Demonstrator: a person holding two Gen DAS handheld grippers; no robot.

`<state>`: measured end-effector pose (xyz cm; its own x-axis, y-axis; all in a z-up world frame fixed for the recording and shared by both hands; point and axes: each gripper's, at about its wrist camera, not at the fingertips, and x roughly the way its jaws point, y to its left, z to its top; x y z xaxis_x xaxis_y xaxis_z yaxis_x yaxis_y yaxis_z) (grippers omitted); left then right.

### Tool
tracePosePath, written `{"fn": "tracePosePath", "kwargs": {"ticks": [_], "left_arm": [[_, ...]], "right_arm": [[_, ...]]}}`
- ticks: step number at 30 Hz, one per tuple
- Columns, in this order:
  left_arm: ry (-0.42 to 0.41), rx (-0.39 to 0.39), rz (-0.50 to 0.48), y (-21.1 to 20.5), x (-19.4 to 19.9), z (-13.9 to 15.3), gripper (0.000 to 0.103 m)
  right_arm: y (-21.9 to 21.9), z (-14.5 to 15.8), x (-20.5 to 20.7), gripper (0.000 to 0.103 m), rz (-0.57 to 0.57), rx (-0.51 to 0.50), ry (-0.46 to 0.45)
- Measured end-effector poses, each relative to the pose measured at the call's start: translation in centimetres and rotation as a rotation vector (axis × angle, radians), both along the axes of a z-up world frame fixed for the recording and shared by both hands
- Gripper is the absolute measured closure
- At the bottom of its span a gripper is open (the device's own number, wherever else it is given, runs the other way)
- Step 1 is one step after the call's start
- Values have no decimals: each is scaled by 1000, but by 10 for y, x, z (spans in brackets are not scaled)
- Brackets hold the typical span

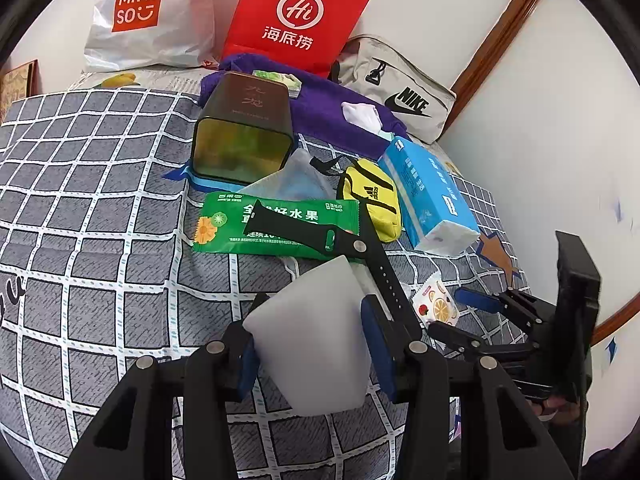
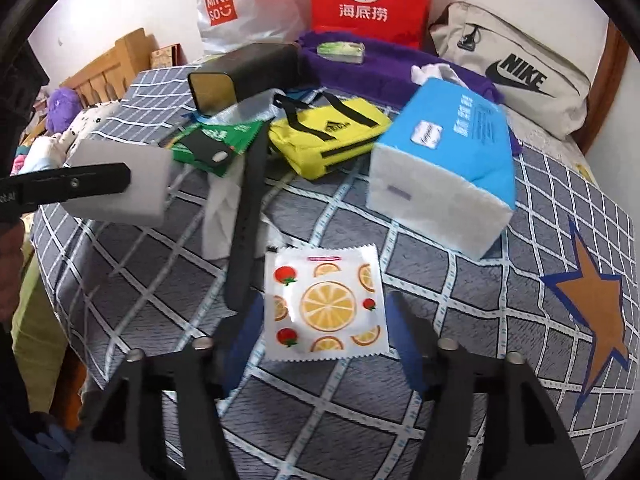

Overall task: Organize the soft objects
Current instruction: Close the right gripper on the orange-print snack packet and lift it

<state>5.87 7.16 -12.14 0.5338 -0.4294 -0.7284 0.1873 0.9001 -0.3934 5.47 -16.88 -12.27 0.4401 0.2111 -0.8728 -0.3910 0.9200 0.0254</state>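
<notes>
The left gripper (image 1: 310, 354) holds a white sponge block (image 1: 308, 340) pinched between its fingers, raised above the checked bed (image 1: 100, 240). The right gripper (image 2: 322, 344) has its fingers parted on either side of a fruit-print sachet (image 2: 326, 304) lying flat on the bed toward its right edge, near the blue tissue pack (image 2: 444, 160); its pads are not pressing the sachet.

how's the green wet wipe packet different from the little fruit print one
The green packet is long, printed with white characters and a flower; the fruit-print packet is square and white, with orange slices and tomatoes. A black strap lies across the green packet; the fruit-print one is uncovered, between the right claw's open jaws. Both are flat sachets with serrated edges on the checked cover.
</notes>
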Motion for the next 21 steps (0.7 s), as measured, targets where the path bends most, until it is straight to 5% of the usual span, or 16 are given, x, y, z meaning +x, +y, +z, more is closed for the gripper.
{"fn": "tracePosePath", "kwargs": {"ticks": [7, 12, 14, 18, 20, 21], "left_arm": [[0, 3, 2, 0, 0, 0, 59], [2, 0, 3, 2, 0, 0, 59], [3, -3, 1, 1, 0, 0, 59], [4, -7, -9, -2, 0, 1, 59], [8, -7, -12, -2, 1, 0, 59], [9, -8, -14, -2, 1, 0, 59]], "right_arm": [[6, -10, 5, 29, 8, -9, -26], [7, -9, -2, 43, 41, 4, -42], [7, -8, -3, 56, 43, 3, -45], [6, -8, -5, 61, 46, 9, -43], [7, -7, -6, 81, 56, 16, -37], [6, -7, -6, 82, 56, 22, -30]]}}
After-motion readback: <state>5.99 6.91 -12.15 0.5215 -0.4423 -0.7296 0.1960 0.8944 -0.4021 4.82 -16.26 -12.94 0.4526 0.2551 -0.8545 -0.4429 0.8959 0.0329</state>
